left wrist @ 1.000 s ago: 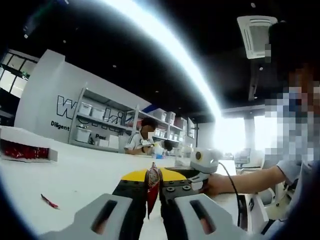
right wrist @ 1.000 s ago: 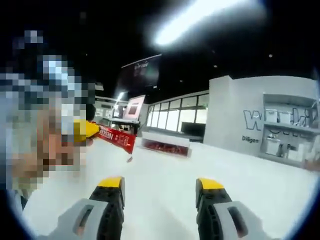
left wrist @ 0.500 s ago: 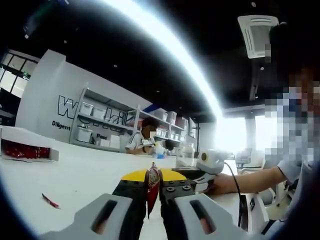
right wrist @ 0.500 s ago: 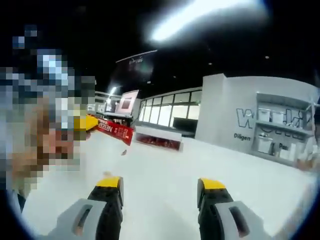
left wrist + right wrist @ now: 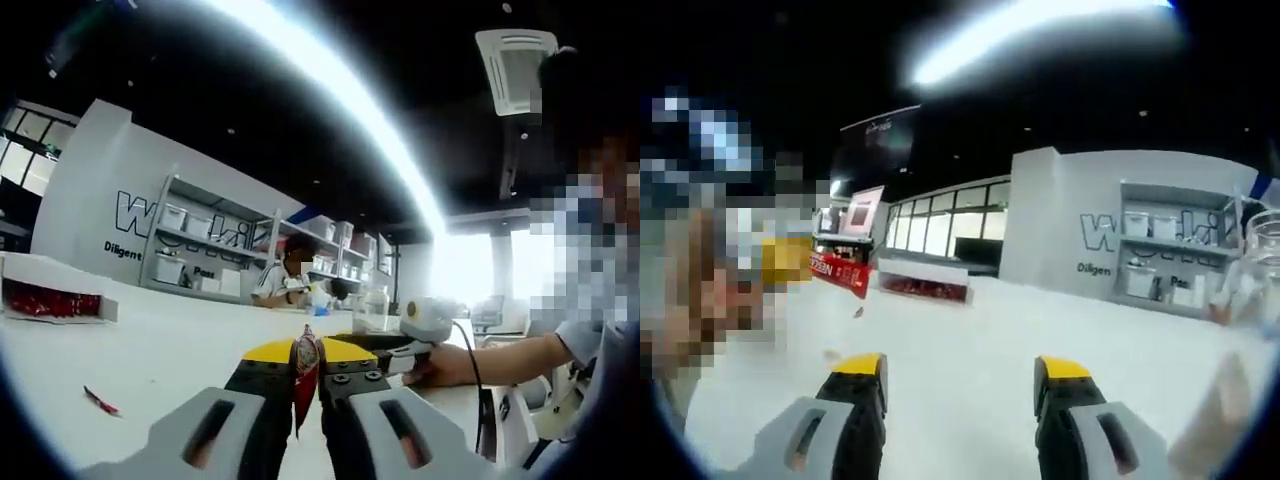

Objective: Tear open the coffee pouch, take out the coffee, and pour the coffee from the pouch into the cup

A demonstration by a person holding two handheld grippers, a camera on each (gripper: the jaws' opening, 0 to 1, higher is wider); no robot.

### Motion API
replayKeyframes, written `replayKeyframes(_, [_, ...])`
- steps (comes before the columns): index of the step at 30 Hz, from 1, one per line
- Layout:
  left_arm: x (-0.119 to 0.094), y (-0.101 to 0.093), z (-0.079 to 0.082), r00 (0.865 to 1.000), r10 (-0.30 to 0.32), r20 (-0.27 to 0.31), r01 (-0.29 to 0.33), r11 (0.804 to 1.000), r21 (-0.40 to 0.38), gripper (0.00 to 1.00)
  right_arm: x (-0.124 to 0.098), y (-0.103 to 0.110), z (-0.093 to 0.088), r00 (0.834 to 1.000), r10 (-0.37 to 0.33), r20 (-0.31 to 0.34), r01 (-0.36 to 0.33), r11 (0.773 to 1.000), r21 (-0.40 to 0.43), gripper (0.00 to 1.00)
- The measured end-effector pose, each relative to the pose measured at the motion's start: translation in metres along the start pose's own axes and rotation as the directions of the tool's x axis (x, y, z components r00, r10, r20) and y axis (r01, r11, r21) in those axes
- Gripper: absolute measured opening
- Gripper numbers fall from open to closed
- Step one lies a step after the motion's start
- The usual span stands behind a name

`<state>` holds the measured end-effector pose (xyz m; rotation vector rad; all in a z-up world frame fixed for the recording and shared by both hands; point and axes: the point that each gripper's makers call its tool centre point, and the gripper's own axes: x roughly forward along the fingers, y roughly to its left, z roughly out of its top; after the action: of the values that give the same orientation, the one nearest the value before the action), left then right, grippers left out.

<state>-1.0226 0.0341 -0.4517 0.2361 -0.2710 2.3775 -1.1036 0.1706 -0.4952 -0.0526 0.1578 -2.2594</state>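
My left gripper [image 5: 306,372] is shut on a red coffee pouch [image 5: 305,370], seen edge-on between its yellow-tipped jaws. In the right gripper view the same pouch [image 5: 840,272] shows red with white print, held out from the left gripper's yellow tip [image 5: 788,258]. My right gripper [image 5: 961,371] stands open above the white table [image 5: 970,340] with nothing between its jaws. It also shows in the left gripper view [image 5: 425,325], held in a person's hand. A clear cup [image 5: 370,310] stands on the table behind it; its rim [image 5: 1262,235] shows at the right edge of the right gripper view.
A white box [image 5: 55,295] with red pouches lies at the far left of the table, also seen as the box [image 5: 925,283]. A small red scrap [image 5: 100,402] lies on the table. Shelves [image 5: 210,250] and a seated person [image 5: 285,275] are beyond the table.
The right gripper view has swung right, so the pouch and box slid left and the cup's rim came in at the right. The left gripper still holds the pouch.
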Motion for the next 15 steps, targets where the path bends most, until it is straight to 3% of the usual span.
replayKeyframes(9, [0.000, -0.001, 0.000, 1.000, -0.004, -0.001, 0.004, 1.000, 0.000, 0.11, -0.007, -0.019, 0.010, 0.995, -0.085, 0.051, 0.083, 0.996, 0.041, 0.59])
replayKeyframes(15, [0.000, -0.001, 0.000, 1.000, -0.005, -0.004, 0.005, 1.000, 0.000, 0.11, -0.013, -0.031, 0.016, 0.985, -0.161, 0.069, 0.162, 0.987, -0.013, 0.59])
